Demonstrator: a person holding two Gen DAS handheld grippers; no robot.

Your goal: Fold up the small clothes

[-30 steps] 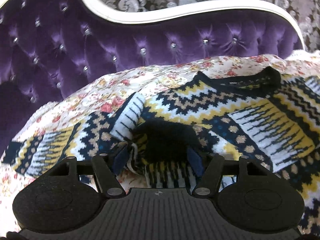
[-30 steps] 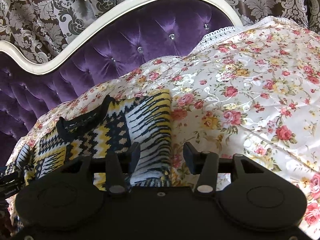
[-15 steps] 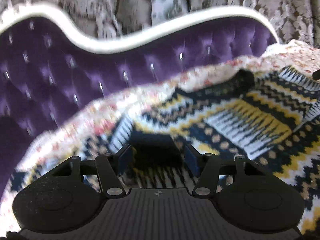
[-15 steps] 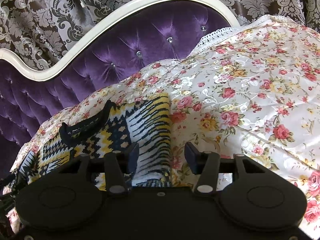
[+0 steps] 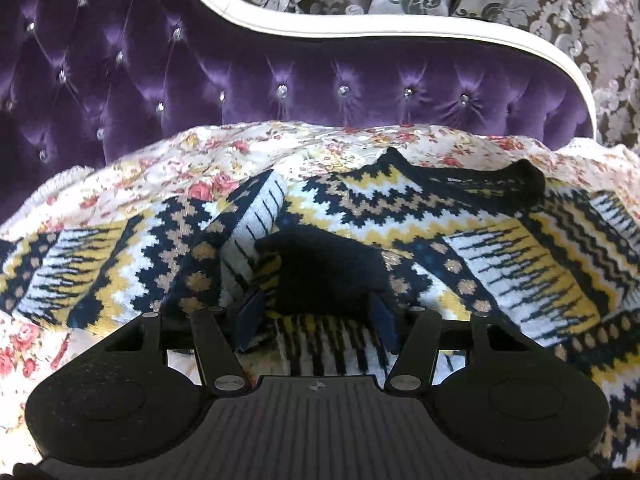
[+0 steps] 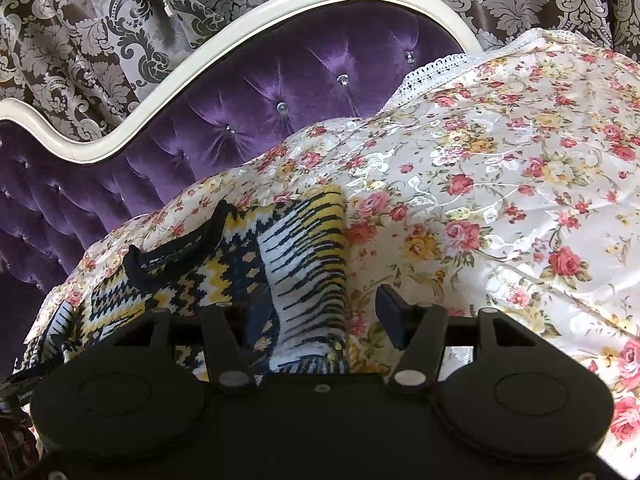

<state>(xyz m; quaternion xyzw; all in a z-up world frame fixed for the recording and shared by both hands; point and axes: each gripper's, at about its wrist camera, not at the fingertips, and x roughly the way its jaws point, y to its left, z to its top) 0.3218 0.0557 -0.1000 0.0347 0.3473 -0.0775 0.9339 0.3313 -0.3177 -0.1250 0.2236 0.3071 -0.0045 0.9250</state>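
A small knitted sweater (image 5: pixel 460 240) with navy, yellow and white zigzag bands lies on a floral bedspread (image 5: pixel 224 168). Its dark collar (image 5: pixel 496 184) points at the headboard. One sleeve (image 5: pixel 80 264) stretches left; a dark cuff lies folded over the body in front of my left gripper (image 5: pixel 316 316). That gripper is open, its blue pads on either side of the folded knit. In the right wrist view the sweater (image 6: pixel 280 264) lies left of centre. My right gripper (image 6: pixel 324 316) is open over its right edge, with knit between the fingers.
A purple tufted headboard (image 5: pixel 280 80) with a white curved frame (image 6: pixel 240 28) stands close behind the bed. Patterned curtains (image 6: pixel 100 32) hang behind it. The bedspread (image 6: pixel 500 200) runs on to the right of the sweater, with a lace edge (image 6: pixel 440 68) at the headboard.
My left gripper swung left and back, and now sits a little higher and further back from the sweater. My right gripper barely moved. Both stayed open.
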